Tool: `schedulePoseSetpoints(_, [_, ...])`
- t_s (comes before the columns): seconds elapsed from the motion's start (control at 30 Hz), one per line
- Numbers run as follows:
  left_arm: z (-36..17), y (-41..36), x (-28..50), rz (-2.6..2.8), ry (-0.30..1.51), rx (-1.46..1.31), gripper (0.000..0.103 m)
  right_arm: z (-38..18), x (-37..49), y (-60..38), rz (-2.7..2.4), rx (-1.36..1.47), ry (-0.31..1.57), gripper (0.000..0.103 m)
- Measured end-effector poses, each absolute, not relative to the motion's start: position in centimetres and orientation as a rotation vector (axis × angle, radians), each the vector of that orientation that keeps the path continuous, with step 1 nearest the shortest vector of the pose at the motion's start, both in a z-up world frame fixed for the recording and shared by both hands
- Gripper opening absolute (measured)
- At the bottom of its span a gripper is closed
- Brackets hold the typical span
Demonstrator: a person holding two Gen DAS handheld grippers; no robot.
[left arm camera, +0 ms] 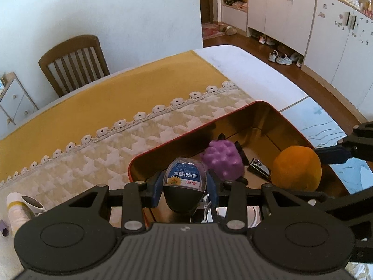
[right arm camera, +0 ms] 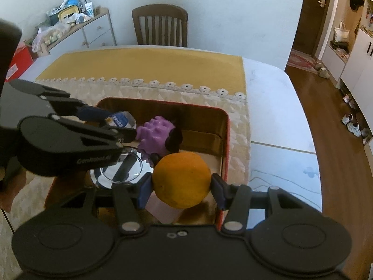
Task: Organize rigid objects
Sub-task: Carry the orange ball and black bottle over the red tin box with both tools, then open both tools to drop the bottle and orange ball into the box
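A red tin box with a gold inside sits on the cream mat. My left gripper is shut on a small clear bottle with a blue label, held over the box's near left part. My right gripper is shut on an orange, held over the box's right side. In the box lie a purple knobbly ball, a black item, a round glass dish and a pink block.
A white tube and a small purple piece lie on the mat at the far left. A yellow cloth covers the table's far half. A wooden chair stands behind the table. The table's white edge runs on the right.
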State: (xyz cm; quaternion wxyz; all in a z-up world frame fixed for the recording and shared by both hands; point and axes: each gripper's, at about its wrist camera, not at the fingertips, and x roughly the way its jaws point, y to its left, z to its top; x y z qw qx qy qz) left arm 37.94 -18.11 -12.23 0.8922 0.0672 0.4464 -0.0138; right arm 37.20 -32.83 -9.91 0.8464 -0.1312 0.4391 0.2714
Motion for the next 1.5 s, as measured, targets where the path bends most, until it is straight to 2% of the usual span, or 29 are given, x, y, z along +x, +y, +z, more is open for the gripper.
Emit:
schedulePoseSetpoints(0.47, [-13.4, -17.4, 39.4, -0.02, 0.99, 0.105, 0.038, -11.0, 37.7, -31.5, 0.593, -0.336, 0.916, 0.053])
schedulePoseSetpoints(0.93, [-12.5, -17.5, 37.9, -0.023, 0.964, 0.089, 0.039, -10.3, 36.7, -32.0, 0.587, -0.307, 0.901, 0.053])
schedulePoseSetpoints(1.13, [-11.4, -17.1, 36.5, -0.045, 0.929, 0.053, 0.045, -9.3, 36.1, -32.4, 0.575, -0.295, 0.886, 0.055])
schedulePoseSetpoints(1.27, [-10.4, -16.5, 35.3, -0.044, 0.895, 0.025, 0.057, -8.5, 35.4, -32.7, 0.564, -0.273, 0.88, 0.062])
schedulePoseSetpoints(1.37, [-9.7, -15.9, 34.3, -0.044, 0.875, 0.004, 0.058, -7.9, 34.7, -32.9, 0.561, -0.263, 0.872, 0.062])
schedulePoseSetpoints(1.5, [-8.8, -14.8, 33.0, -0.047, 0.855, -0.023, 0.058, -7.1, 34.0, -33.0, 0.556, -0.239, 0.863, 0.067])
